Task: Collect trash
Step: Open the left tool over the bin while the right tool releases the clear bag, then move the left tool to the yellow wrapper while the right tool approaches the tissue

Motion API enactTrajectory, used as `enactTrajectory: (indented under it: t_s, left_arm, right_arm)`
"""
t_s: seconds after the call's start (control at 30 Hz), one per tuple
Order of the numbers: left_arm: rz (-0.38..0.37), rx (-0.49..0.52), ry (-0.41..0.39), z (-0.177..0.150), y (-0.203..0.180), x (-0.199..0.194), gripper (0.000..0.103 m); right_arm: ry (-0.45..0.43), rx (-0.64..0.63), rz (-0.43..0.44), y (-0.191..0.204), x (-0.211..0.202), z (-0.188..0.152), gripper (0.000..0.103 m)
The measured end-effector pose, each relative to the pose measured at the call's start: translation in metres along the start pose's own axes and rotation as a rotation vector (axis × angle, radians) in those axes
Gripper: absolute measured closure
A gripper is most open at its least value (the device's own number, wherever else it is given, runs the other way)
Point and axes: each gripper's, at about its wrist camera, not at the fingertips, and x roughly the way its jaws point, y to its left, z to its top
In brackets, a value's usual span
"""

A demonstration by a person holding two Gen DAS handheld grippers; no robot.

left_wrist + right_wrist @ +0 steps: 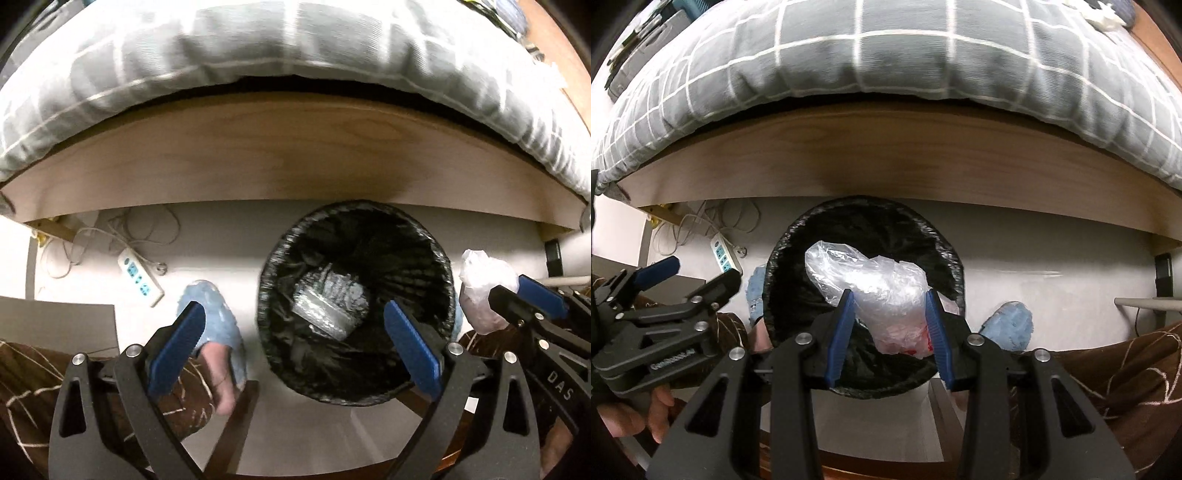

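The right gripper (890, 332) pinches a crumpled plastic bag (875, 284) at frame centre above the bin (956, 273), ready to drop it, while the left gripper (295, 343) hangs wide open and empty over the bin's mouth.

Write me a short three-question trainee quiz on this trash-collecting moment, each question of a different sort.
1. True or false: the left gripper is holding something.
2. What does the right gripper hold? A) plastic bag B) power strip C) slipper
3. Fill in: a silvery wrapper lies inside the ____.

Key: 1. False, its jaws stand wide open and empty above the bin. 2. A, a crumpled clear plastic bag. 3. Bin, lined with a black bag.
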Motion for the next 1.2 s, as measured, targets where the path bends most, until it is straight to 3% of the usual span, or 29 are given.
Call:
enactTrajectory:
  t_s: [0.43,0.67,0.87,1.2]
  left_arm:
    - [0.042,-0.083,-0.004,-0.003,0.040,-0.004,0.007]
    - [0.050,-0.088,-0.012,-0.001,0.044,-0.010,0.007]
    - [0.046,-0.073,-0.038,0.004,0.039,-0.020,0.007]
    - [0.028,-0.022,-0.123,0.024,0.015,-0.057,0.007]
  right_arm:
    - [0.050,-0.032,0.042,0.030,0.018,0.005,0.061]
    - [0.032,-0.028,0.041,0.029,0.013,0.007,0.031]
    - [-0.021,-0.022,0.003,0.026,0.001,0.012,0.012]
    - [-0.165,-0.011,-0.062,0.004,-0.045,0.023,0.007]
